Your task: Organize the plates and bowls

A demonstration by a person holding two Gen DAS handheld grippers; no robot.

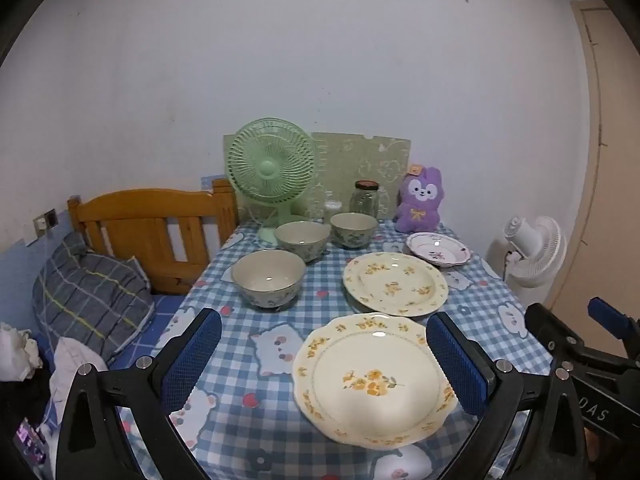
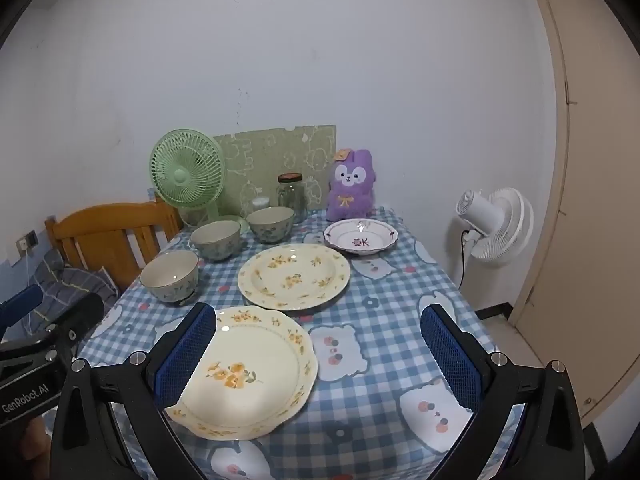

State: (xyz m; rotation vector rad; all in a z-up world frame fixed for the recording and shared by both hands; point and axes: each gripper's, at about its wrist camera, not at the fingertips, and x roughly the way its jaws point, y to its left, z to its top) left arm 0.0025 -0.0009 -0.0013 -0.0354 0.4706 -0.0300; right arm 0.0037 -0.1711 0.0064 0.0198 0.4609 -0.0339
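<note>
Cream scalloped plate (image 1: 376, 376) lies dead ahead on the checked tablecloth (image 1: 248, 364), centred between my left gripper (image 1: 324, 364), fingers spread wide and empty, while my right gripper (image 2: 320, 356), equally agape, sits off its right side.

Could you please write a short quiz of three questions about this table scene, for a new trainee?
1. True or false: the three bowls are stacked inside each other.
2. Multiple choice: which dish lies nearest to the tongs? A) the scalloped yellow-flower plate B) the small white dish with the purple rim C) the glass jar
3. Fill in: the purple plush toy stands at the back of the table, just behind the ____.

Key:
1. False. The near bowl, middle bowl and far bowl stand apart on the tablecloth.
2. A, the scalloped yellow-flower plate; both the left tongs and right tongs are open and hold nothing.
3. The small white dish, in front of the purple plush toy.
</note>
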